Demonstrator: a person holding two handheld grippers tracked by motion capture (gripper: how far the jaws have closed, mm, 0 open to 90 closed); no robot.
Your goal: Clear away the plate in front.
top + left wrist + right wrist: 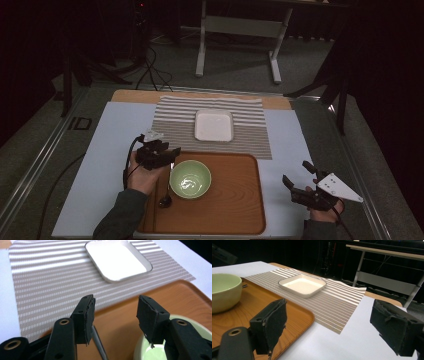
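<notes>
Green and round, the bowl (190,179) sits on the brown wooden tray (235,210), near its left side. Just left of the bowl lies a dark spoon (164,197), also on the tray. The left gripper (167,156) hovers over the bowl's left rim, and its jaws are apart with nothing between them. In the left gripper view, one jaw hangs over the bowl's rim and the spoon's handle (98,342) shows below the other. The right gripper (298,178) waits over the white table (105,150), right of the tray, with its jaws wide apart and empty. Behind the tray lies a striped mat (175,125) with a white square dish (214,125) on it.
</notes>
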